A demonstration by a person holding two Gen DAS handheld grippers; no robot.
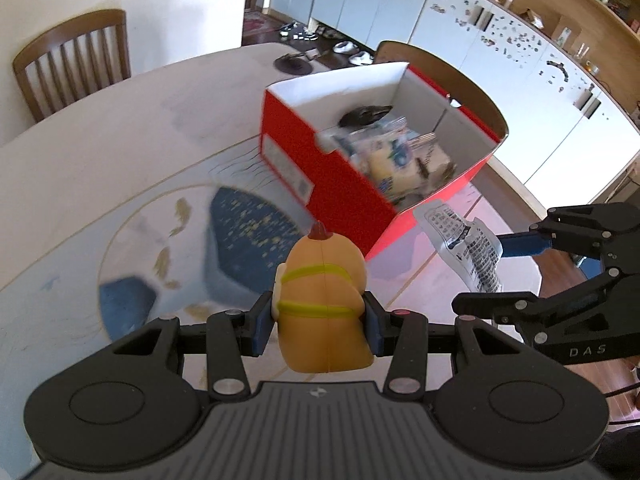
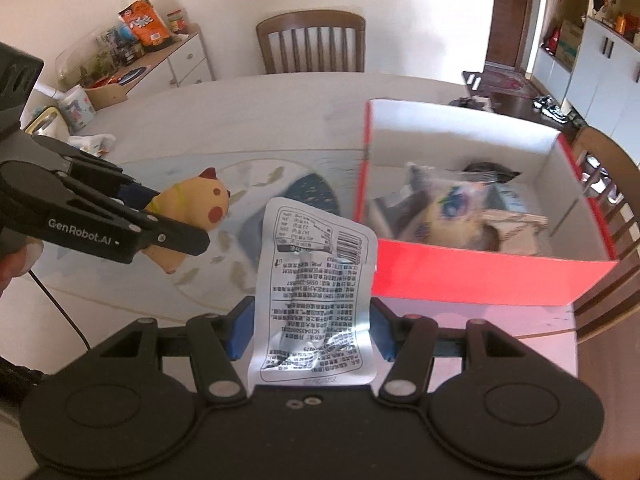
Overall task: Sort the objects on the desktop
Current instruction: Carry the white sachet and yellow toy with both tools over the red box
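From the left wrist view, we have the left gripper clamped on a small orange toy figure, its blue pads pressing both flanks, held in the air above the patterned mat on the table. The red box stands ahead toward the table's far right edge, open-topped and already holding several packets and a dark object. The right gripper shows at the right, carrying a silver printed sachet just beside the box's near corner.

For this step we judge the aim is to carry the toy over the box's near wall and let go only once it is clearly inside. We should clear the rim with margin, since the toy hangs below the pads.

From the right wrist view, the right gripper grips the sachet by its two side edges, the sachet standing upright between the blue pads. The box lies ahead to the right, its near red wall close; the toy in the left gripper is off to the left over the mat.

Here we want to keep the two grippers apart as both converge on the box, and drop the limp sachet flat onto the packets.
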